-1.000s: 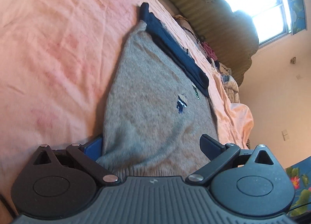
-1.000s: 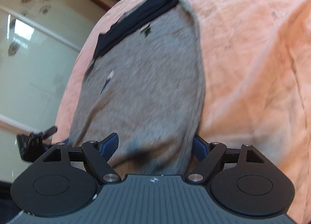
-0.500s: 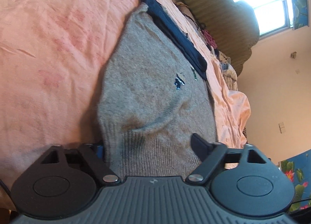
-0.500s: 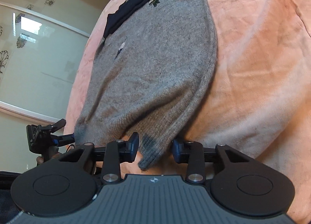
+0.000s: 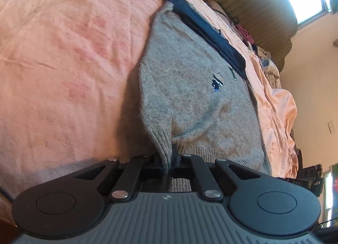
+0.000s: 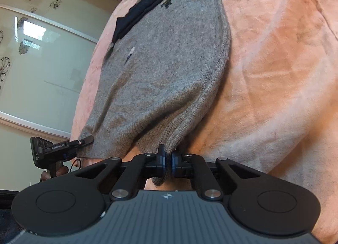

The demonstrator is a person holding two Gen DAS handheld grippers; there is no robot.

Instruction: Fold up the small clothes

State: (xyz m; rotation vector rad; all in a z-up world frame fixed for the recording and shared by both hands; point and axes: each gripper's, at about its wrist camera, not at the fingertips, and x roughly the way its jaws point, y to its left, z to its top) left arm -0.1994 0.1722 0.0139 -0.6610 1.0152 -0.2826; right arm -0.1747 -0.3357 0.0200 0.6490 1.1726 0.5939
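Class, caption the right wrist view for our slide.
Right tool pinches the grey sweater's hem on the pink bedsheet.

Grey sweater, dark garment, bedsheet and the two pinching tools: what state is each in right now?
Grey sweater: lying on the bed, ribbed hem pinched at both corners.
Dark navy garment: lying along the sweater's far end.
Pink bedsheet: spread, wrinkled.
Left gripper: shut on the hem.
Right gripper: shut on the hem.

Grey knit sweater (image 5: 190, 96), spread flat on pink bedsheet (image 5: 63, 53), ribbed hem pinched
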